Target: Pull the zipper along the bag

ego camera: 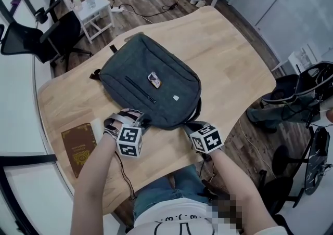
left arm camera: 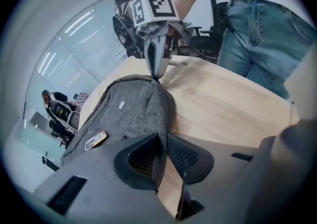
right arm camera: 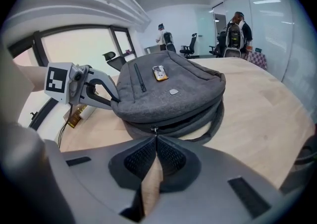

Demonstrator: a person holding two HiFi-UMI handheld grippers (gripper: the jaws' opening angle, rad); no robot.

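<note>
At the near edge of the counter (ego camera: 229, 57) we find both tongs set against the closest side of the bag (ego camera: 151, 88). The right tongs (right arm camera: 155, 138) are closed on the zipper pull (right arm camera: 155, 130), which sits about midway along the bag's near rim. The left tongs (left arm camera: 162, 141) are clamped on a fold of grey fabric at the near-left corner. A brown book (ego camera: 78, 148) lies apart, to the left of the left tongs. Farther out, the bag lies flat, front panel up, around the middle of the counter.

We judge the pull to be just starting, with the grip taken and the bag anchored. The next move calls for drawing the pull along the track round the rim. The left tongs must hold the fabric taut, or the slider may snag at the curve.
</note>
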